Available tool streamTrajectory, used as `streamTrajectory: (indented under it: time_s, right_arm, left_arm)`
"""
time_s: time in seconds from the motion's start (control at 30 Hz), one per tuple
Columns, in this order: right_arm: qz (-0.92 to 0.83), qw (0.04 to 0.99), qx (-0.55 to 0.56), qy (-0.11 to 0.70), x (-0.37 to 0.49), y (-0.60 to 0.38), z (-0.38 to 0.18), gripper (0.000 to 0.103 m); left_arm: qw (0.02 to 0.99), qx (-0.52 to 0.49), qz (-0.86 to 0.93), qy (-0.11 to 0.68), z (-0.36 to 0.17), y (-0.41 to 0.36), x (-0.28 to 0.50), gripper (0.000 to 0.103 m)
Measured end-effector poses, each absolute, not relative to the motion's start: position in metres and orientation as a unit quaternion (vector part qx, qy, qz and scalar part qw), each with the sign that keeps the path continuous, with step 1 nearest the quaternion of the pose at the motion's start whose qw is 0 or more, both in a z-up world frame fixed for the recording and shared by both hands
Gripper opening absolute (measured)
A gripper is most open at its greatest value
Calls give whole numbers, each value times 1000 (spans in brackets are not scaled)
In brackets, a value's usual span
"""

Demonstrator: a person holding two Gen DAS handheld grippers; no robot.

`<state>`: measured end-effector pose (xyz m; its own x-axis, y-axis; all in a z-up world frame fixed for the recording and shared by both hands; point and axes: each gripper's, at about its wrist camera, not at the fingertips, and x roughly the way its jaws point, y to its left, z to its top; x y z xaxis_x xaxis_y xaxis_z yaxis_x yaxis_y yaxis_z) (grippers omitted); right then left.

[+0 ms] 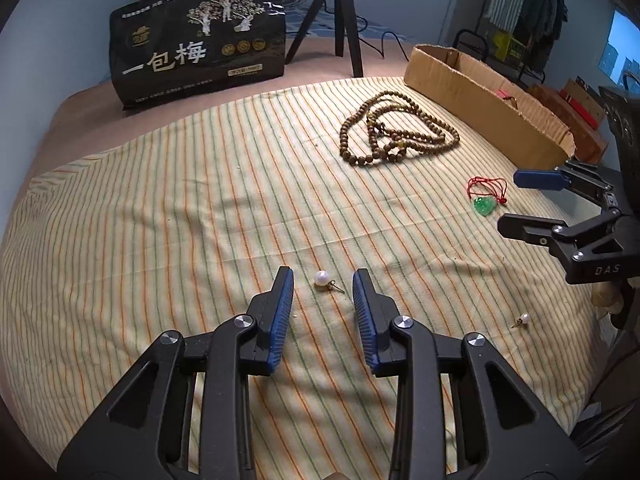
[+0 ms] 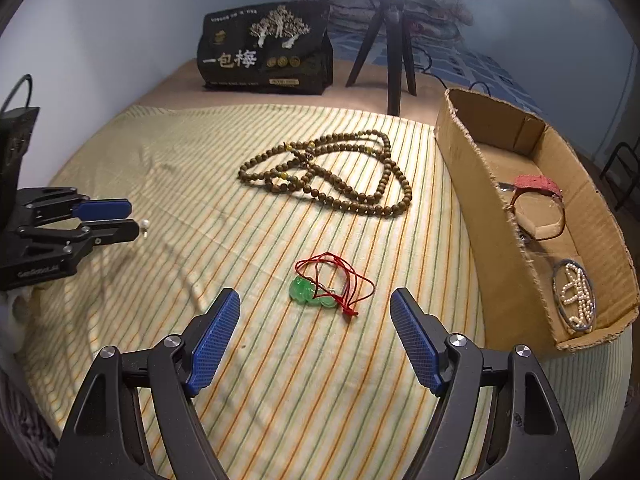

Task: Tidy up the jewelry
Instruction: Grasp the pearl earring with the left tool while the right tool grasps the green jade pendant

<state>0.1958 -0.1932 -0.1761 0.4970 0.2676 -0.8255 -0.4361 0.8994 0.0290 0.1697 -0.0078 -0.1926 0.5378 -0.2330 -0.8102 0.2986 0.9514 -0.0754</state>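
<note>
A white pearl earring (image 1: 322, 279) with a gold post lies on the striped cloth (image 1: 160, 220), right between the fingertips of my left gripper (image 1: 323, 276). The blue pads stand a little apart from it on both sides, so the gripper is open. A second pearl earring (image 1: 524, 319) lies further right. My right gripper (image 2: 316, 296) is wide open, low over a green pendant (image 2: 304, 290) on a red cord. Beyond it a long brown bead necklace (image 2: 328, 176) lies in loops. Each gripper also shows from the side in the other view: the right gripper (image 1: 508, 201) and the left gripper (image 2: 134, 219).
An open cardboard box (image 2: 480, 200) stands at the right edge of the cloth, holding a red band (image 2: 536, 184) and a pearl piece (image 2: 576, 292). At the back stand a black printed bag (image 1: 200, 48) and a black tripod (image 1: 340, 12).
</note>
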Motion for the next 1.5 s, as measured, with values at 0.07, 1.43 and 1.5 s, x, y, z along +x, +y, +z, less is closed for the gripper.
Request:
streamTrajectory:
  time_s: [0.07,1.43,1.5]
  right_arm:
    - [198,861,-95,460,197,-192,-179,77]
    - [203,857,-96,464,203,-187,-175,28]
    - [204,859,-97,460,201,-188,-170,28]
  left_arm:
    - [875,42,-152,458,-196,-10,172,31]
    - [885,36,-155,438,-190,-14,166,10]
    - [886,33,-156,435,-186,-13,164,10]
